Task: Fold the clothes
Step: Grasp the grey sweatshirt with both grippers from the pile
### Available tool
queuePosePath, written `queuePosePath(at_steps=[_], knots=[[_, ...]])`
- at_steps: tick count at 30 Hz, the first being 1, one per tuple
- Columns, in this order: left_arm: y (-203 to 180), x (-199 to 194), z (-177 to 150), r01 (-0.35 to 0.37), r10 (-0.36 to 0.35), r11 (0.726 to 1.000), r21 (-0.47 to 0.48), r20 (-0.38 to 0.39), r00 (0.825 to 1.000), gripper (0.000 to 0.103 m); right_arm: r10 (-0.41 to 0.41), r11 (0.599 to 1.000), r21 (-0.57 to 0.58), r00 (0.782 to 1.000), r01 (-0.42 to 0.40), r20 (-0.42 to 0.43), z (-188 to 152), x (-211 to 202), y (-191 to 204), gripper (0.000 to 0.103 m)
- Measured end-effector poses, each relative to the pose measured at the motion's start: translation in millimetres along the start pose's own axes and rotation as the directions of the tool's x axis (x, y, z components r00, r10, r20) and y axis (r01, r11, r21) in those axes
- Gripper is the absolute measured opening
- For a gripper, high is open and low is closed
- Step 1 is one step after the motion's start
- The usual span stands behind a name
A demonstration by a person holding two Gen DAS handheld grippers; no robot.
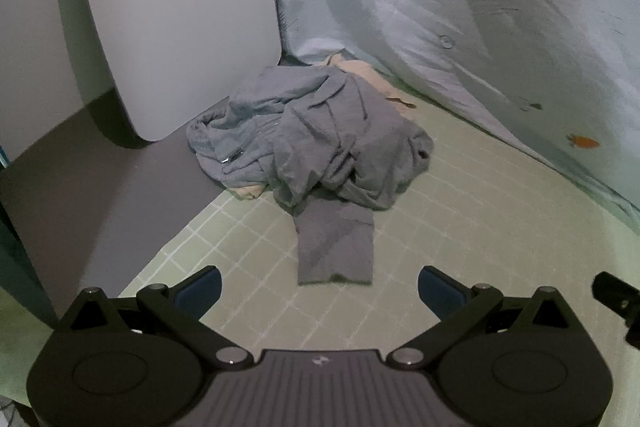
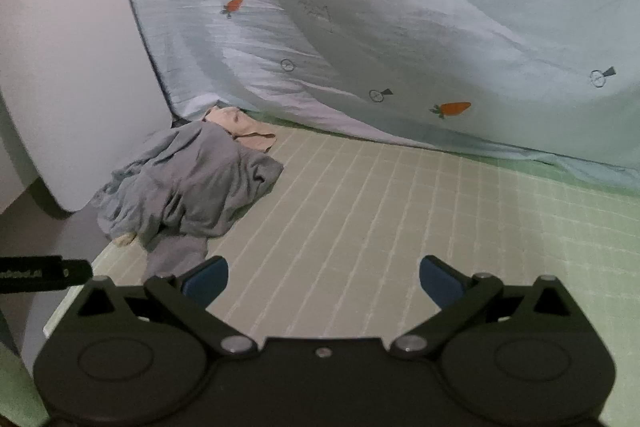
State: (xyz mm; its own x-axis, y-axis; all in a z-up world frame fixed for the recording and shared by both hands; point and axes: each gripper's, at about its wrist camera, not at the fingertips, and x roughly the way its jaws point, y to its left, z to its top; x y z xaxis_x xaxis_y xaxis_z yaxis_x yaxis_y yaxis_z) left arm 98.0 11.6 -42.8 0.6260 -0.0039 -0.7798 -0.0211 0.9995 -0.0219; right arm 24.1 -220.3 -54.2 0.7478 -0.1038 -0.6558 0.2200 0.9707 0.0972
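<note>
Two grippers hover over a green checked mat [image 1: 460, 211], and both hold nothing. The left gripper [image 1: 319, 287] has its jaws spread wide, its two blue pads [image 1: 204, 285] well apart above the mat's near part. The right gripper [image 2: 323, 281] is likewise spread wide, its jaws empty over bare mat. Each shows at the edge of the other's view as a black bar.

One crumpled pile of clothes lies at the mat's far left corner. It counts at least two pieces: a grey garment [image 1: 316, 143] on top, bunched and creased, and a beige cloth [image 1: 360, 67] underneath that peeks out at the far side and again at the near left edge of the pile. One grey sleeve or leg [image 1: 336, 247] runs flat out of the pile toward the left gripper, its end lying between the left jaws in that view but not touched. A small metal zip [image 1: 231, 158] shows on the pile's left side.

The pile's left part overhangs the mat's left edge onto grey floor [image 1: 100, 187]. One white rounded panel [image 1: 172, 7] stands just behind it. One pale blue quilt [image 2: 400, 27] lines the mat's far edge; three orange carrot prints [image 2: 454, 108] show on it across the two views.
</note>
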Motion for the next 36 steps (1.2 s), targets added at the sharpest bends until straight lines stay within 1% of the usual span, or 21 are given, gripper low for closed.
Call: queuePosePath(at_steps=[4, 10, 13, 14, 15, 16, 18, 22, 24, 26, 28, 31, 32, 33, 34, 35, 36], knots=[[9.4, 33.4, 23.7, -0.024, 0.022, 0.999, -0.038, -0.037, 0.999, 0.103, -0.001, 1.000, -0.008, 1.000, 0.001, -0.023, 22.0, 36.8, -0.1, 0.103], [34.4, 92.7, 64.1, -0.067, 0.059, 0.992, -0.109, -0.073, 0.996, 0.103, 0.021, 0.997, -0.078, 0.999, -0.023, -0.026, 64.0, 102.3, 18.8, 0.103], [48.1, 126.6, 83.8, -0.101, 0.091, 0.987, -0.127, -0.086, 0.992, 0.103, 0.029, 0.996, -0.082, 0.999, -0.030, -0.023, 81.3, 136.1, 28.8, 0.102], [52.8, 136.5, 89.5, -0.110, 0.098, 0.985, -0.136, -0.092, 0.991, 0.103, 0.031, 0.996, -0.086, 0.999, -0.034, -0.028, 86.0, 149.0, 33.1, 0.101], [58.0, 146.4, 95.1, -0.117, 0.103, 0.982, -0.147, -0.097, 0.990, 0.103, 0.036, 0.995, -0.090, 0.999, -0.038, -0.034, 90.7, 162.1, 37.6, 0.097], [64.0, 155.9, 100.5, -0.119, 0.103, 0.980, -0.161, -0.101, 0.990, 0.102, 0.052, 0.994, -0.091, 0.998, -0.056, -0.047, 95.4, 176.9, 43.3, 0.096], [75.3, 174.0, 111.4, -0.114, 0.096, 0.976, -0.187, -0.103, 0.990, 0.100, 0.085, 0.992, -0.087, 0.994, -0.091, -0.065, 102.8, 202.8, 54.0, 0.089], [87.0, 200.7, 131.7, -0.106, 0.092, 0.967, -0.233, -0.072, 0.993, 0.087, 0.159, 0.984, -0.072, 0.983, -0.165, -0.092, 113.9, 251.3, 84.2, 0.082], [91.2, 213.6, 141.8, -0.092, 0.079, 0.961, -0.262, -0.057, 0.995, 0.085, 0.197, 0.977, -0.061, 0.975, -0.204, -0.102, 118.1, 273.7, 101.6, 0.076], [93.2, 228.0, 152.7, -0.055, 0.041, 0.954, -0.296, -0.051, 0.998, 0.085, 0.242, 0.968, -0.042, 0.963, -0.248, -0.116, 119.8, 292.3, 119.1, 0.072], [94.7, 241.8, 161.4, -0.023, 0.009, 0.942, -0.334, -0.044, 0.999, 0.085, 0.276, 0.960, -0.019, 0.952, -0.281, -0.130, 118.8, 308.9, 137.1, 0.071], [97.9, 260.6, 169.9, -0.005, -0.011, 0.927, -0.374, -0.039, 0.999, 0.085, 0.274, 0.959, -0.020, 0.948, -0.281, -0.161, 113.0, 331.9, 157.4, 0.072], [97.7, 265.5, 171.6, -0.003, -0.011, 0.925, -0.380, -0.036, 0.999, 0.085, 0.270, 0.960, -0.026, 0.947, -0.278, -0.175, 110.4, 338.4, 162.6, 0.075], [96.0, 269.5, 172.4, 0.003, -0.014, 0.926, -0.377, -0.028, 1.000, 0.080, 0.265, 0.961, -0.033, 0.946, -0.275, -0.189, 107.8, 345.0, 167.7, 0.075], [93.8, 272.7, 173.0, 0.012, -0.021, 0.928, -0.372, -0.020, 1.000, 0.069, 0.261, 0.961, -0.039, 0.945, -0.274, -0.199, 105.3, 350.3, 172.1, 0.075], [91.8, 274.4, 173.6, 0.023, -0.031, 0.929, -0.370, -0.016, 0.999, 0.062, 0.268, 0.958, -0.049, 0.946, -0.281, -0.185, 104.1, 346.1, 170.9, 0.074], [89.8, 276.2, 174.3, 0.034, -0.041, 0.929, -0.368, -0.011, 0.999, 0.050, 0.275, 0.956, -0.058, 0.946, -0.289, -0.171, 102.9, 341.9, 169.7, 0.062]])
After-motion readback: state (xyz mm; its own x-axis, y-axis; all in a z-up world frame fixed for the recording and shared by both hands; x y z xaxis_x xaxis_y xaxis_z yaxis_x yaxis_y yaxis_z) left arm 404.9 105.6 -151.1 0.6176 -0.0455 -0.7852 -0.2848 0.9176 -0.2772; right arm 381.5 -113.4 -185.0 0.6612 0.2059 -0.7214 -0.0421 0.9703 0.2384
